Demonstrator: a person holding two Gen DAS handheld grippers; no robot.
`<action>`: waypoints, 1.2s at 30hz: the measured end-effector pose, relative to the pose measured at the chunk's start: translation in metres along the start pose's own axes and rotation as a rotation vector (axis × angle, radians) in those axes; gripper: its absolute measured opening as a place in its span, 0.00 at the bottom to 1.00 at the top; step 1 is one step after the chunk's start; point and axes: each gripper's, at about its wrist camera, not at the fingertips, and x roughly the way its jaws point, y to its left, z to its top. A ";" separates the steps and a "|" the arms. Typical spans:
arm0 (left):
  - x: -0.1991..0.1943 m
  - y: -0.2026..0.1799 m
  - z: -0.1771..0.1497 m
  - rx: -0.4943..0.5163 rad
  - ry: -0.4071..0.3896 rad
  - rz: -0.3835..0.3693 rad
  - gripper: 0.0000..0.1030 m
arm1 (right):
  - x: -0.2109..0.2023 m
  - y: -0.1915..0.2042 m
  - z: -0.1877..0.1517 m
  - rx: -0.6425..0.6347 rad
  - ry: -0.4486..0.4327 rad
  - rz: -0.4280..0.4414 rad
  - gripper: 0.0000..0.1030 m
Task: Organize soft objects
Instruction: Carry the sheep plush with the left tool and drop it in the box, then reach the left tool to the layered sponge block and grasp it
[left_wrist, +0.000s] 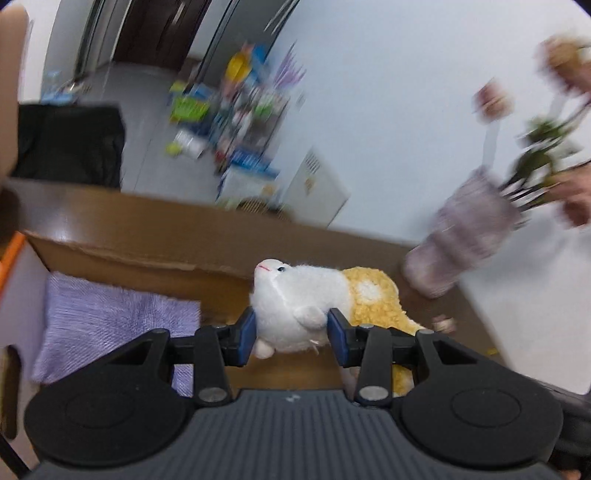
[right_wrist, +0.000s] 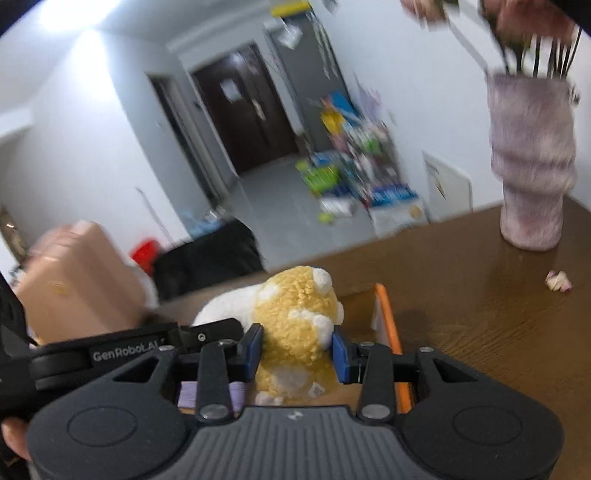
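— How should I finish this carry?
— Keep both grips level and lower the plush toy (left_wrist: 303, 302) into the cardboard box (left_wrist: 122, 254), beside the purple cloth (left_wrist: 110, 317).
— And my grip?
— Your left gripper (left_wrist: 291, 332) pinches its white head end, your right gripper (right_wrist: 297, 349) the yellow body, above the box's far edge.

This looks like a lived-in room of a home or small flat: a glossy brown wooden tabletop (right_wrist: 480, 295) fills the lower right of the right wrist view, with a fuzzy lilac vase (right_wrist: 530, 158) holding dark stems at the upper right. Beyond it, in the upper middle, a dark brown double door (right_wrist: 245, 122) opens off a grey tiled floor, and white walls surround it. Right of the door, a blurred heap of colourful packaged goods (right_wrist: 351, 162) sits beside a small white cabinet (right_wrist: 448, 188), and a black sofa-like seat (right_wrist: 210, 254) stands at centre left.
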 end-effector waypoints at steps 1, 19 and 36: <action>0.015 0.001 0.001 0.008 0.028 0.030 0.39 | 0.012 -0.001 -0.002 -0.009 0.016 -0.018 0.37; -0.127 -0.017 -0.003 0.193 -0.112 0.209 0.44 | -0.103 0.036 0.024 -0.188 -0.119 -0.093 0.60; -0.359 -0.033 -0.192 0.400 -0.469 0.328 0.83 | -0.292 0.070 -0.108 -0.290 -0.297 -0.011 0.78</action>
